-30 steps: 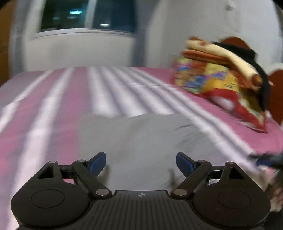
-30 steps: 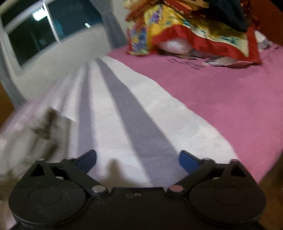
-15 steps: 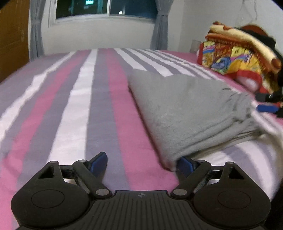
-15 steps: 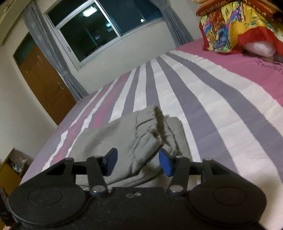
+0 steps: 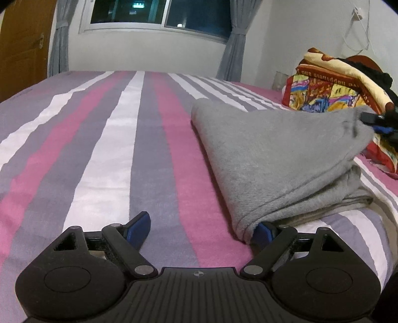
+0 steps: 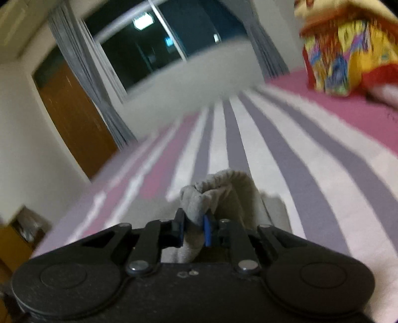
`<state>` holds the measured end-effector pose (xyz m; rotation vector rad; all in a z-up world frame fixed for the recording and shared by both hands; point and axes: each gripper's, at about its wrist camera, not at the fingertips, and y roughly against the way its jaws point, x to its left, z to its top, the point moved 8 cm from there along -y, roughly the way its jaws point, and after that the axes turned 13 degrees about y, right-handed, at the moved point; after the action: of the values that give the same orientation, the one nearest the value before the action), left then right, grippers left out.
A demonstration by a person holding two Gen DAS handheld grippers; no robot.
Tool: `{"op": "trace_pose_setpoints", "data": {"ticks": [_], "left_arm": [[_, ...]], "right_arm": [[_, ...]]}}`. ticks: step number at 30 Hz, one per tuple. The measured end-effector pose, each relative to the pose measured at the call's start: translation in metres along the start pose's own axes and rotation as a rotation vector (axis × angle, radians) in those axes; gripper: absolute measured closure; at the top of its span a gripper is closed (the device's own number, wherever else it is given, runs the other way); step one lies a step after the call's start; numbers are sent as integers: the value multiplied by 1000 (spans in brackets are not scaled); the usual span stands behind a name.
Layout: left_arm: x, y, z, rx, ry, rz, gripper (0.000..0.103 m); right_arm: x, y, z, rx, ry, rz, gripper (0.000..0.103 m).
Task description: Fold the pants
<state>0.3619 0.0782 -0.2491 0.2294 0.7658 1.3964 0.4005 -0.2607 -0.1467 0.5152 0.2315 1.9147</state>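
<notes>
The grey pants (image 5: 273,154) lie folded on the striped bed (image 5: 119,154). In the left wrist view my left gripper (image 5: 202,227) is open low over the bed at their near corner; its right finger (image 5: 263,232) is tucked under the fabric edge and its left finger is over bare sheet. My right gripper (image 5: 375,123) holds the far corner of the pants raised off the bed. In the blurred right wrist view the right gripper's (image 6: 194,227) jaws are closing, and its blue pads pinch a bunched fold of the grey pants (image 6: 219,188).
A pile of colourful blankets (image 5: 328,92) sits at the bed's far right, also seen in the right wrist view (image 6: 348,49). Beyond the bed are a curtained window (image 5: 161,15) and a wooden door (image 6: 74,119). Open striped sheet stretches left of the pants.
The right gripper's jaws have closed from wide open onto the pants' bunched edge and raised it. The left gripper has sunk toward the bed, ending at the pants' near corner.
</notes>
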Motion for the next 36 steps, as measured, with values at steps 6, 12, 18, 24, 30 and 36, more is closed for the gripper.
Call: {"op": "trace_pose_setpoints", "data": {"ticks": [6, 12, 18, 24, 30, 36], "left_arm": [[-2, -2, 0, 20, -4, 14, 17], [-5, 6, 5, 37, -22, 20, 17], [-3, -5, 2, 73, -17, 20, 16], [-3, -8, 0, 88, -23, 21, 14], [-4, -9, 0, 84, -27, 27, 13], [-8, -9, 2, 101, -41, 39, 10]], "right_arm": [[-48, -14, -54, 186, -196, -16, 75], [-58, 19, -43, 95, -296, 22, 26], [-55, -25, -75, 252, -361, 33, 42], [-38, -33, -54, 241, -299, -8, 65], [-20, 3, -31, 124, -169, 20, 66], [-54, -5, -79, 225, -303, -25, 67]]}}
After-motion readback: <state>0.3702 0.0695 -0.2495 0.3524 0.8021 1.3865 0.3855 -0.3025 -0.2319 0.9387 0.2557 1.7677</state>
